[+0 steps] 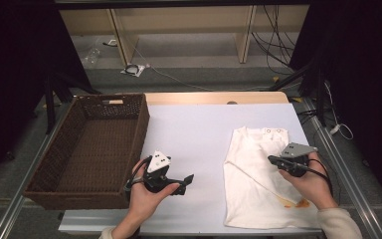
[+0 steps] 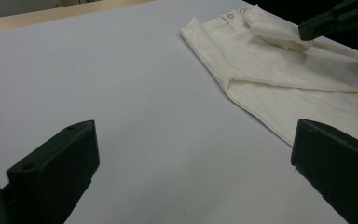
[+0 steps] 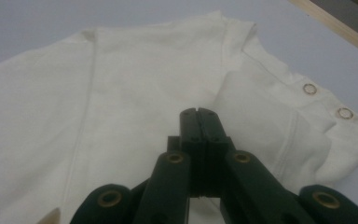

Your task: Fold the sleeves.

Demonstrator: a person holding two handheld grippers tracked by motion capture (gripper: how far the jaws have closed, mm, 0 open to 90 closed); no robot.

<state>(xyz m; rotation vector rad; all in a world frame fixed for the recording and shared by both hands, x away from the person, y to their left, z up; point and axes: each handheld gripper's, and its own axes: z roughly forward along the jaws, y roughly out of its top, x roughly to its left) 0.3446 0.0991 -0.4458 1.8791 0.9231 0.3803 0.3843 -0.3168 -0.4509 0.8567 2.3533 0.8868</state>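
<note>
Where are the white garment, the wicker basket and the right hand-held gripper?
white garment (image 1: 251, 174): high view, middle of the folded body.
wicker basket (image 1: 140, 130): high view, its right wall.
right hand-held gripper (image 3: 199, 114): right gripper view, tips of the closed jaws.

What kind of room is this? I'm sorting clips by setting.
Probably a lab or recording workspace, not a home: the table sits in a metal frame, dark curtains hang at both sides, and loose cables trail over the floor behind.
</note>
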